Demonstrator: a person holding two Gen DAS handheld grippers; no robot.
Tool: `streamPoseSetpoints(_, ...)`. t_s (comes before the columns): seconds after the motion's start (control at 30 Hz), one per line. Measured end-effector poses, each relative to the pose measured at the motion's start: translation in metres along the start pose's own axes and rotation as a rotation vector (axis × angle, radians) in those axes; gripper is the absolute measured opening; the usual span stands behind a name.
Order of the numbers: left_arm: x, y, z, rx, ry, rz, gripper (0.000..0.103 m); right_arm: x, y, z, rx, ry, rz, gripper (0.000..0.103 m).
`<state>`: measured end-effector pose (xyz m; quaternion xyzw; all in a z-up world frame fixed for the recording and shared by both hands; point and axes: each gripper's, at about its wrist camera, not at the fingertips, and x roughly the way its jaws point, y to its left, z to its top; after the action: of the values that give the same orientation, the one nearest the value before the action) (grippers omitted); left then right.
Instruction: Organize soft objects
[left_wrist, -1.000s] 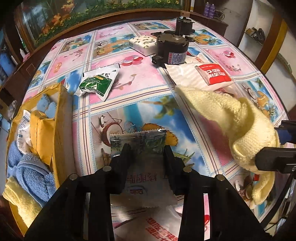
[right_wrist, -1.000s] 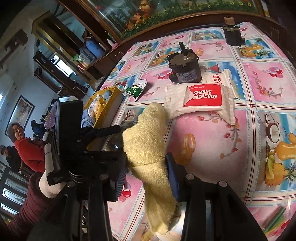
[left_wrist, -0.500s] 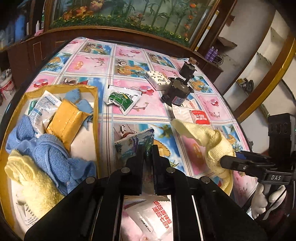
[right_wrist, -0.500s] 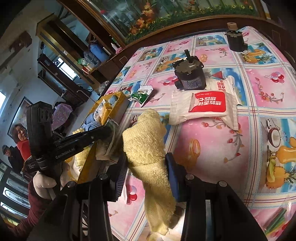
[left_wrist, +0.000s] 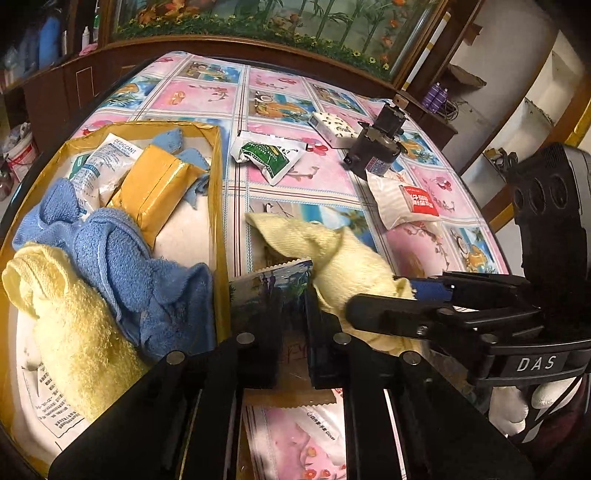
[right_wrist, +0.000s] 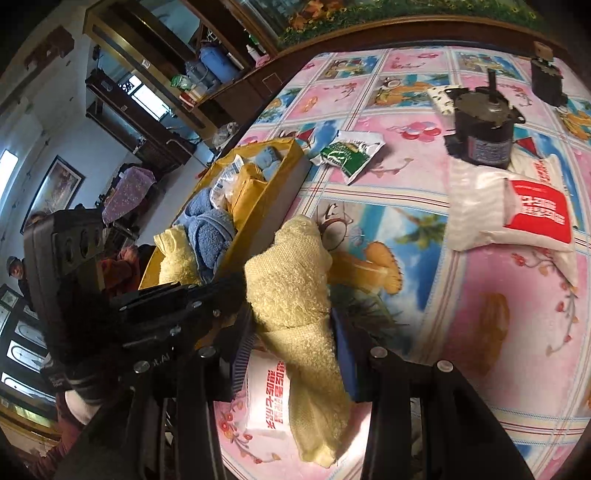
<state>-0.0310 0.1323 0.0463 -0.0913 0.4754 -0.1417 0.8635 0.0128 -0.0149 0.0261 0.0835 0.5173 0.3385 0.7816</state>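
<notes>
Towels (left_wrist: 110, 266) in box (left_wrist: 216, 192), sachet (left_wrist: 271, 157) right, motor (left_wrist: 373, 151) beyond

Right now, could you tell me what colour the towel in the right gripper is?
Pale yellow towel; right wrist view shows it best.

We see our left gripper (left_wrist: 290, 328) as a black frame of flat angled links fastened with round silver screw heads, ending in two thick black fingers (left_wrist: 266, 332). Our right gripper (right_wrist: 295, 332) has the same black links and silver screws, but its pads (right_wrist: 345, 354) are blue, one of them ribbed. Seen from the left wrist view, its black camera housing carries three round recesses and a plate lettered "DAS". The hand (left_wrist: 532, 402) beneath wears a white glove, and a dark red sleeve (right_wrist: 55, 443) shows at the other wrist.
</notes>
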Motion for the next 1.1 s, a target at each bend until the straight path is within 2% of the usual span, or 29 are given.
streamPoseSetpoints(0.1,-0.001,-0.008,-0.005,0.074,-0.005,0.090,0.018,0.008,0.000,-0.001,0.009,0.013,0.009,0.040)
streamPoseSetpoints(0.17,0.003,-0.016,-0.008,0.136,0.021,0.125,0.023,0.003,-0.006,-0.002,0.022,-0.001,0.006,0.040)
streamPoseSetpoints(0.33,0.029,-0.042,-0.014,0.298,0.128,0.288,0.034,-0.014,-0.021,-0.008,0.035,-0.031,-0.019,0.040)
streamPoseSetpoints(0.37,0.035,-0.048,-0.016,0.334,0.141,0.325,0.037,-0.017,-0.024,-0.010,0.037,-0.034,-0.021,0.041)
streamPoseSetpoints(0.4,0.037,-0.054,-0.018,0.366,0.117,0.344,0.038,-0.019,-0.026,-0.012,0.040,-0.038,-0.022,0.041)
streamPoseSetpoints(0.43,0.038,-0.056,-0.018,0.361,0.113,0.310,0.036,-0.022,-0.029,-0.014,0.043,-0.043,-0.022,0.040)
streamPoseSetpoints(0.47,0.039,-0.055,-0.017,0.336,0.129,0.236,0.032,-0.025,-0.031,-0.016,0.048,-0.049,-0.022,0.041)
streamPoseSetpoints(0.5,0.040,-0.055,-0.016,0.310,0.144,0.157,0.012,-0.027,-0.035,-0.017,0.054,-0.055,-0.021,0.041)
streamPoseSetpoints(0.57,0.040,-0.056,-0.015,0.280,0.141,0.072,0.007,-0.034,-0.042,-0.020,0.072,-0.070,-0.015,0.041)
streamPoseSetpoints(0.63,0.035,-0.054,-0.013,0.232,0.127,-0.076,0.005,-0.043,-0.049,-0.023,0.089,-0.091,-0.014,0.041)
streamPoseSetpoints(0.77,0.003,-0.052,-0.004,0.194,0.049,-0.174,0.005,-0.061,-0.061,-0.028,0.107,-0.121,-0.022,0.041)
streamPoseSetpoints(0.8,-0.006,-0.052,-0.004,0.194,0.044,-0.192,0.009,-0.066,-0.064,-0.031,0.109,-0.128,-0.018,0.041)
streamPoseSetpoints(0.87,-0.021,-0.051,-0.010,0.222,0.047,-0.185,0.029,-0.074,-0.066,-0.036,0.108,-0.140,-0.010,0.041)
streamPoseSetpoints(0.9,-0.027,-0.052,-0.017,0.249,0.047,-0.163,0.053,-0.077,-0.067,-0.039,0.109,-0.143,-0.006,0.041)
streamPoseSetpoints(0.93,-0.032,-0.055,-0.025,0.276,0.045,-0.141,0.063,-0.079,-0.069,-0.041,0.112,-0.145,-0.002,0.041)
streamPoseSetpoints(1.03,-0.032,-0.072,-0.057,0.361,0.083,-0.123,0.064,-0.083,-0.074,-0.048,0.127,-0.146,0.000,0.041)
streamPoseSetpoints(1.1,-0.022,-0.084,-0.077,0.437,0.115,-0.085,0.064,-0.084,-0.076,-0.051,0.136,-0.146,-0.001,0.041)
